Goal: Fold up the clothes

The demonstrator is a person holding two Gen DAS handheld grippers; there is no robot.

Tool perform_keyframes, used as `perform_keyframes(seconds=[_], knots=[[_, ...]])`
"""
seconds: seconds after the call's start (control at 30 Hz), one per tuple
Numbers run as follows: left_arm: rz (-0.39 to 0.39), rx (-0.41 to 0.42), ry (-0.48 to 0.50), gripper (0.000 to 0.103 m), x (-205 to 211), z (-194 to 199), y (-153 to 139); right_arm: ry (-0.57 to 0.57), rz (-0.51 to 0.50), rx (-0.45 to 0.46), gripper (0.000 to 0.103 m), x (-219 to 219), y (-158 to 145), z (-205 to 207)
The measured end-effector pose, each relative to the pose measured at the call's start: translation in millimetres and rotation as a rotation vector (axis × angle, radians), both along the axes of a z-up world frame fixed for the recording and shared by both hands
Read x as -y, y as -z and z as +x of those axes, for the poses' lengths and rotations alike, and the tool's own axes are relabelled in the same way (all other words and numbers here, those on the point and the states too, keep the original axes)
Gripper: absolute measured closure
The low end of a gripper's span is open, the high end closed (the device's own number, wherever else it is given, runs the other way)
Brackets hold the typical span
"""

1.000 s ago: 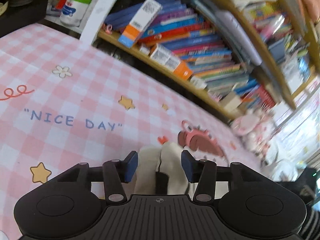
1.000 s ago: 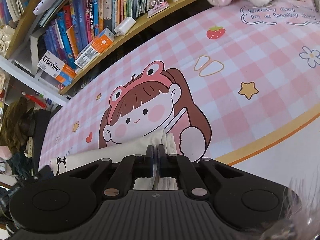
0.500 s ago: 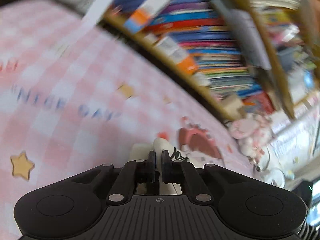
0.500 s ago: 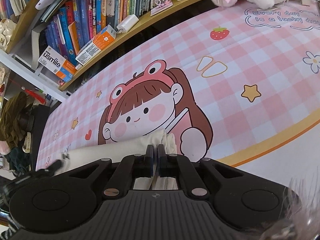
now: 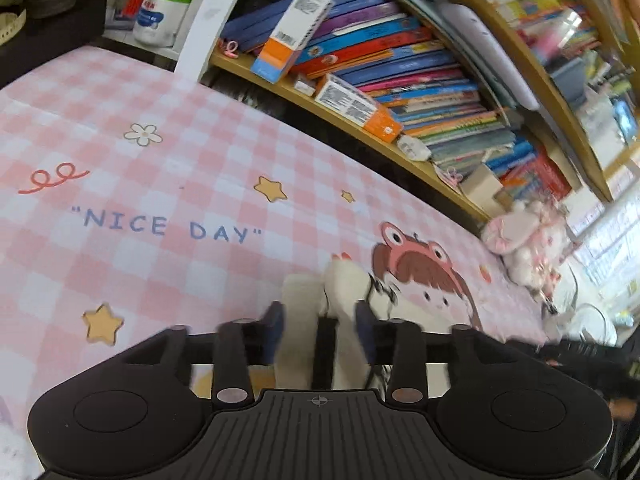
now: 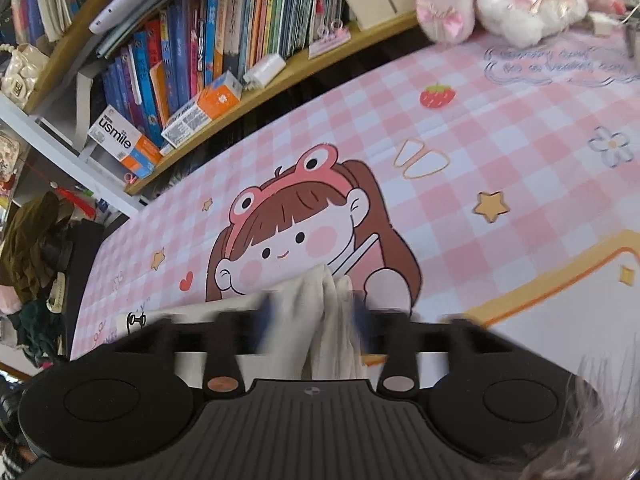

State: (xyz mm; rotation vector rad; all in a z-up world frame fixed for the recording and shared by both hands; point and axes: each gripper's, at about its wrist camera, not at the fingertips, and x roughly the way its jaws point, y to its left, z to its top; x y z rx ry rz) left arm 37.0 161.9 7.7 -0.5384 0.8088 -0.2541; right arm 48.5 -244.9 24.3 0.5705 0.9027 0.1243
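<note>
Both the left gripper (image 5: 319, 314) and right gripper (image 6: 312, 312) stand with jaws parted around bunched cream cotton cloth (image 6: 320, 308) on the pink checked table cover (image 6: 500, 152); soft, light, limp, probably best pinched at corners

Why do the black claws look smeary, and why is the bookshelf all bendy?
Right wrist view: the right gripper fingers are motion-blurred. Left wrist view: the left gripper fingers are slightly blurred, sharper mid-frame. Both views: the fisheye lens curves the bookshelf.
</note>
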Motion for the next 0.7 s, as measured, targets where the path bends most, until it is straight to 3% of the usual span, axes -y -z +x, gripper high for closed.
perform_keyframes(seconds=[0.03, 0.1, 0.27, 0.43, 0.7], knots=[[0.012, 0.003, 0.002, 0.032, 0.4, -3.2, -3.0, -0.004, 0.006, 0.003, 0.043, 0.4, -2.8, -4.9], [-0.019, -0.007, -0.014, 0.028, -1.3, -12.0, -0.4, -0.025, 0.031, -0.005, 0.041, 0.8, -5.0, -13.3], [-0.089, -0.101, -0.070, 0.027, -1.8, -14.7, 18.4, -0.048, 0.078, -0.079, 0.027, -3.3, 1.1, -35.6], [-0.113, -0.131, -0.101, 0.028, 0.0, -20.3, 23.8, -0.033, 0.120, -0.158, 0.027, -9.6, 16.2, -49.1], [-0.129, -0.151, -0.101, 0.028, 6.5, -23.7, 24.2, -0.017, 0.146, -0.184, 0.031, -13.7, 25.8, -55.3]])
